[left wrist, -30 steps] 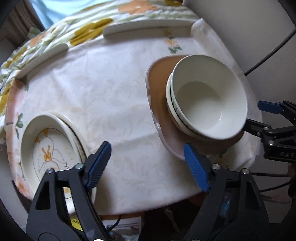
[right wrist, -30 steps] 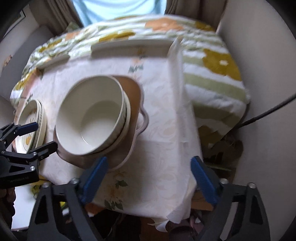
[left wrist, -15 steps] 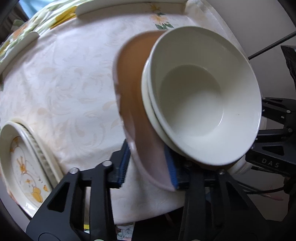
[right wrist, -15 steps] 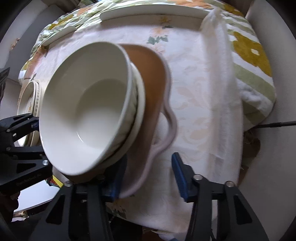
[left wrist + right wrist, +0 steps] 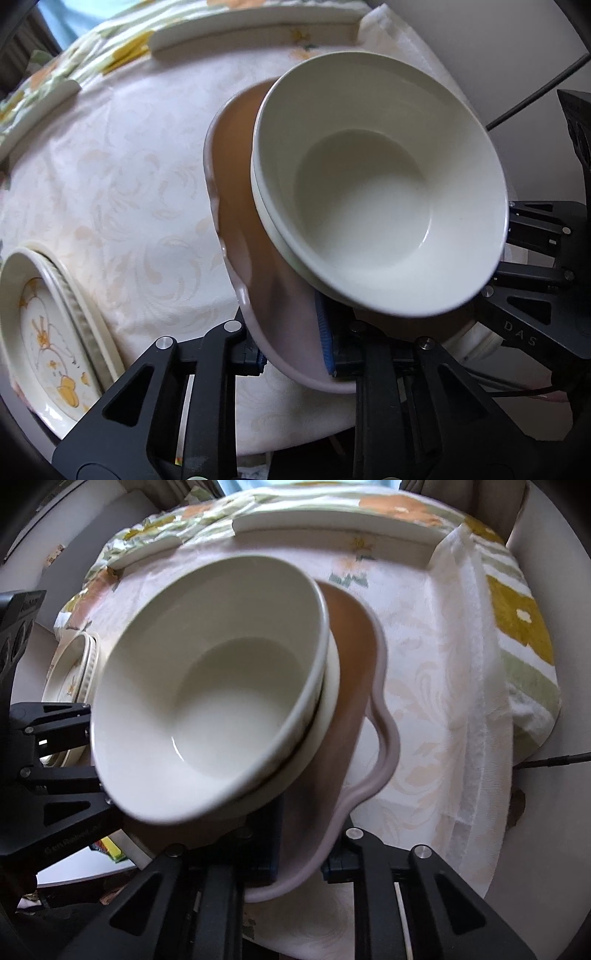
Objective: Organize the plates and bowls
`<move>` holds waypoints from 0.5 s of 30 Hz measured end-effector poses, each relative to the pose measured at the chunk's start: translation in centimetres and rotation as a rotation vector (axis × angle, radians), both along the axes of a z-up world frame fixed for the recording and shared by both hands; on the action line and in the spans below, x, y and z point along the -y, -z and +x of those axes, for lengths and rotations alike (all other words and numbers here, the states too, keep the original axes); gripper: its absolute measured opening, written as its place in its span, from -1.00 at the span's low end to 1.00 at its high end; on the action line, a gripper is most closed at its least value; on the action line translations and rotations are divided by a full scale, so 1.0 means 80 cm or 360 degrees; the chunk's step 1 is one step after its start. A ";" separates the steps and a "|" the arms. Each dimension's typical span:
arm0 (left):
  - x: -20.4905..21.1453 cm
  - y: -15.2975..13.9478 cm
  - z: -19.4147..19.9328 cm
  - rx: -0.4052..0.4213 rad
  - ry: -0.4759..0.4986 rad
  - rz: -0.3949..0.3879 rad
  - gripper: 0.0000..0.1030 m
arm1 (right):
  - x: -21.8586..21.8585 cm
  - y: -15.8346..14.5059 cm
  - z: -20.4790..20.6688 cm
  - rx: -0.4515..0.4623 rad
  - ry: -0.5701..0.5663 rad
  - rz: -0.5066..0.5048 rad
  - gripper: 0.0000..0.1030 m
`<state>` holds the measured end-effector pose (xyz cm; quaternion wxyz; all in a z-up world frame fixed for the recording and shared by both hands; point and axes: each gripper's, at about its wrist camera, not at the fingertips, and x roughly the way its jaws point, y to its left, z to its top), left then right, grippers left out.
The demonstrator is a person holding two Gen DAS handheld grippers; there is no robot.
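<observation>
Two white bowls point(image 5: 380, 184), nested one inside the other and empty, are carried on a brown tray point(image 5: 236, 177) with a pale wavy rim. The left tool point(image 5: 291, 354) is clamped on the tray's near rim; the right tool point(image 5: 299, 856) is clamped on the opposite rim. Patterned plates point(image 5: 44, 332) are stacked on the cloth-covered desk point(image 5: 110, 177) beside the tray.
</observation>
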<state>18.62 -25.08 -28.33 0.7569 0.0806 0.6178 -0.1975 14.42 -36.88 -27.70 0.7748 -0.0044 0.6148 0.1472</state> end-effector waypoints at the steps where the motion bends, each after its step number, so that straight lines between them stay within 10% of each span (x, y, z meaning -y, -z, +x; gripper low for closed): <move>1: -0.002 -0.005 -0.003 0.0021 -0.0004 0.0002 -0.62 | 0.001 -0.006 -0.001 0.0018 -0.0009 -0.0006 -0.71; 15: -0.102 -0.091 -0.036 0.0179 -0.0179 -0.0010 -0.63 | -0.073 -0.083 -0.009 0.0157 -0.0192 -0.0046 -0.71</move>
